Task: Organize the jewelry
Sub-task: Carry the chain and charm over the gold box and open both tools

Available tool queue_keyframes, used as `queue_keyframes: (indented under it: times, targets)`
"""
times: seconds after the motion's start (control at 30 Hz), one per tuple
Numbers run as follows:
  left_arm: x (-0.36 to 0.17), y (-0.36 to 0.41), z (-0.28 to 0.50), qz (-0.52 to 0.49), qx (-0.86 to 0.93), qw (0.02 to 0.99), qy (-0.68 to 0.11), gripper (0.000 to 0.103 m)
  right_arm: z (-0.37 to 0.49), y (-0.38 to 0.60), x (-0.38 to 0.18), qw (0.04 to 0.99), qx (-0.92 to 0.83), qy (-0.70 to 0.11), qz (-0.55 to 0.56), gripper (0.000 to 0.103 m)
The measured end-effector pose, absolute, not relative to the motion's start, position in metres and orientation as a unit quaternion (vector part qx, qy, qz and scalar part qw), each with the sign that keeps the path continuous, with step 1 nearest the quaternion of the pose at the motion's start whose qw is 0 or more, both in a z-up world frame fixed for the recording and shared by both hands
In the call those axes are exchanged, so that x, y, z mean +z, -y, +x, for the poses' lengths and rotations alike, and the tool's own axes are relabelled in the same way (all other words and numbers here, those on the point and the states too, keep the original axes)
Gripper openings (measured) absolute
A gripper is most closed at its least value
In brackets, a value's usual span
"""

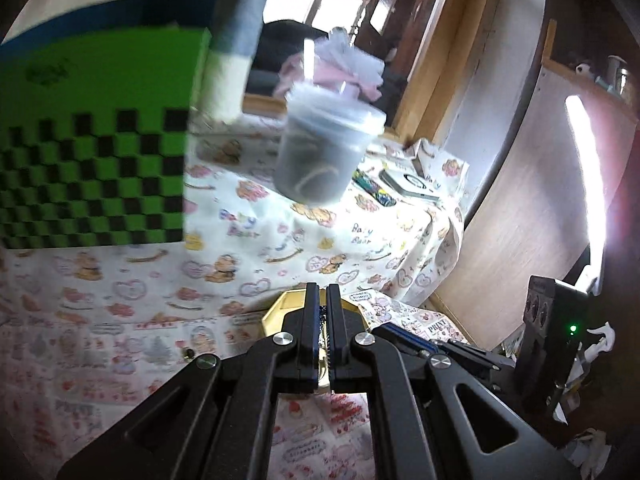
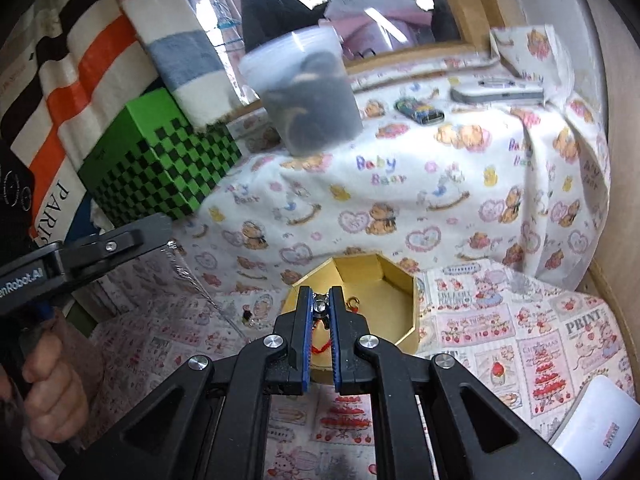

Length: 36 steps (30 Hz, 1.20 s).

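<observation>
A gold octagonal box (image 2: 400,276) stands open on the patterned cloth, with a small gold ring piece (image 2: 353,302) inside. My right gripper (image 2: 321,292) is just in front of the box's near rim, shut on a small silver pendant (image 2: 320,306) with a red cord. My left gripper (image 2: 162,226) is off to the left and higher, held by a hand (image 2: 52,392). It is shut, and a thin clear plastic bag (image 2: 188,276) hangs from its tip. In the left wrist view the left gripper (image 1: 322,290) has its fingers together, with the gold box (image 1: 286,306) partly hidden behind them.
A small dark trinket (image 2: 248,316) lies on the cloth left of the box. A green chequered box (image 2: 160,160) stands at the back left, a clear tub with dark contents (image 2: 312,92) at the back, a flat white case (image 2: 500,90) at the back right.
</observation>
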<state>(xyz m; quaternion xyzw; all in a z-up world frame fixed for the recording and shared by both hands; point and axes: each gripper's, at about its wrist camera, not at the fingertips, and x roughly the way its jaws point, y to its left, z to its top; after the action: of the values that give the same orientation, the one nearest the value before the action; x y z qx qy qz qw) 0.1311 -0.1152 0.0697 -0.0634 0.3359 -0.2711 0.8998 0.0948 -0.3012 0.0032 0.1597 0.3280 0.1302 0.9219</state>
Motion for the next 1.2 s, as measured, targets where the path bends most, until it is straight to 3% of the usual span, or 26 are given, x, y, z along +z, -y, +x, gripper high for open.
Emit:
queue_keyframes:
  times: [0.53, 1.07, 1.13, 1.2]
  targets:
    - [0.032, 0.138, 0.165, -0.055, -0.265, 0.891, -0.364, 0.002, 0.117, 0.313, -0.028, 0.902, 0.100, -0.381, 0.174, 0.009]
    - [-0.013, 0.144, 0.174, -0.028, -0.240, 0.884, -0.401, 0.003, 0.122, 0.331, -0.034, 0.896, 0.088, -0.383, 0.206, 0.009]
    - [-0.016, 0.145, 0.173, -0.018, -0.238, 0.883, -0.405, 0.009, 0.121, 0.331, -0.031, 0.898, 0.087, -0.379, 0.209, 0.012]
    - [-0.018, 0.144, 0.169, -0.006, -0.224, 0.889, -0.400, 0.030, 0.119, 0.330, -0.028, 0.901, 0.083, -0.373, 0.206, 0.027]
